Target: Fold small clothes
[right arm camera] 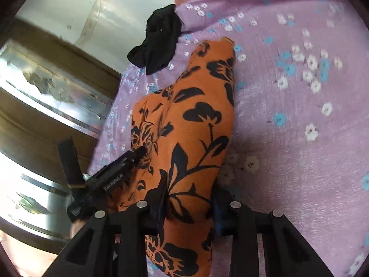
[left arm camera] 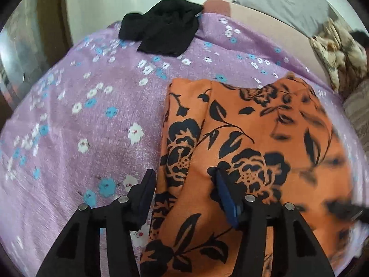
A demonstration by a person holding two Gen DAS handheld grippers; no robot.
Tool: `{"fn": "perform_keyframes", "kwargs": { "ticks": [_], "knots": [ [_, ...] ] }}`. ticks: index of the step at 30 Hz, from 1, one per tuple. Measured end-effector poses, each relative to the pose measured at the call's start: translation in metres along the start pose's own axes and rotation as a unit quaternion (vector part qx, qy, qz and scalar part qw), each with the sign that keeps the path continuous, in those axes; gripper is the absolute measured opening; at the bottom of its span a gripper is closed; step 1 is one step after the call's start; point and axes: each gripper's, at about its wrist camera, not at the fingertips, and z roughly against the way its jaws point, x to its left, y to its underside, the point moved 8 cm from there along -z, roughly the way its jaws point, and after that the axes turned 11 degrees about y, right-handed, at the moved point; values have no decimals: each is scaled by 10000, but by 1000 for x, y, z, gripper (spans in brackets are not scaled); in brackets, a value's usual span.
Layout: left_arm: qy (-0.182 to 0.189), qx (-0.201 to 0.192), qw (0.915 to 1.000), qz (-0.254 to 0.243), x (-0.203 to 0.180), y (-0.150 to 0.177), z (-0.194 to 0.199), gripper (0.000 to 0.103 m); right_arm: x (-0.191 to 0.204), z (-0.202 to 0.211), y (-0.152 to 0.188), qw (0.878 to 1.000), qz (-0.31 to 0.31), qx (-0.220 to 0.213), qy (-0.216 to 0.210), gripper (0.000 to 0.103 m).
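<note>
An orange cloth (left arm camera: 249, 138) with black flowers and leaves lies folded in layers on a purple bedsheet (left arm camera: 80, 120) dotted with white and blue blossoms — one long fold runs down its left side. A crumpled black garment (left arm camera: 161, 32) sits well apart, near the sheet's far edge. The left gripper (left arm camera: 184, 184) is wide open, one finger on the sheet, the other on the cloth. The right gripper (right arm camera: 188, 198) also stands open — the cloth passes between its fingers, unclamped.

Matt orange cloth garment (left arm camera: 249, 138) on crinkled purple bedsheet (left arm camera: 92, 120); black plastic tools.
</note>
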Motion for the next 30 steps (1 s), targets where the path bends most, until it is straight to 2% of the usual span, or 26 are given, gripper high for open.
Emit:
{"fn": "perform_keyframes", "kwargs": {
  "ticks": [1,2,4,5,6,7,9,10,11,12,13,14,16,17,18,19,20,21,22,23,25,26,27,28,30],
  "knots": [
    [39,24,10000,49,-3,3,-6,59,-11,-18,8,9992,-156,359,106,55],
    [36,22,10000,70,-2,2,-6,61,-18,-15,8,9976,-561,323,-228,61],
    [61,32,9999,109,-1,3,-5,62,-26,2,-2,9888,-1187,37,-902,61],
    [119,54,9997,203,1,3,-6,63,-30,11,-10,9848,-1372,-169,-1048,70],
    [137,70,9995,271,2,3,-7,63,-34,17,-18,9814,-1511,-363,-1130,74],
    [145,72,9993,323,3,4,-7,64,-36,15,-27,9783,-1612,-397,-1237,79],
    [108,69,9994,313,2,4,-8,64,-34,-7,-35,9728,-1798,-77,-1456,80],
    [97,66,9995,301,2,4,-8,64,-36,-22,-37,9724,-1846,106,-1420,80],
    [103,58,9995,297,3,5,-7,65,-37,-38,-38,9754,-1837,245,-1197,67],
    [118,58,9995,300,4,5,-7,65,-35,-44,-40,9751,-1857,209,-1194,48],
    [113,58,9994,310,5,5,-7,65,-32,-41,-41,9760,-1851,85,-1145,37],
    [120,53,9994,334,6,5,-6,65,-16,-25,-43,9842,-1485,-266,-928,33],
    [127,67,9992,374,8,5,-6,65,1,-9,-42,9926,-907,-650,-489,33],
    [110,79,9991,391,8,5,-7,66,-1,-16,-41,9946,-820,-570,-280,32],
    [111,105,9991,386,6,5,-8,66,-12,-37,-34,9967,-799,-168,-8,33],
    [103,116,9992,360,6,5,-9,67,-20,-46,-31,9952,-976,9,-92,41],
    [49,76,9995,291,5,4,-8,67,-29,-45,-33,9909,-1300,-37,-351,59],
    [8,53,9997,224,5,5,-7,67,-31,-39,-34,9889,-1427,-93,-407,65],
    [12,51,9997,228,5,5,-6,67,-32,-32,-37,9868,-1520,-222,-521,66],
    [11,60,9996,261,5,5,-7,67,-31,-20,-46,9817,-1619,-459,-888,66],
    [-39,55,9996,258,4,4,-7,67,-36,-12,-59,9734,-1890,-684,-1099,69],
    [-64,46,9997,232,4,4,-7,67,-37,-15,-66,9695,-2038,-716,-1159,74],
    [-103,35,9998,180,3,4,-7,68,-37,-26,-70,9694,-2109,-574,-1118,76],
    [-103,28,9998,174,3,4,-6,68,-38,-47,-70,9735,-2067,-254,-946,75],
    [-70,27,9998,172,3,5,-5,68,-35,-65,-76,9820,-1746,-88,-713,32]
  ]
}}
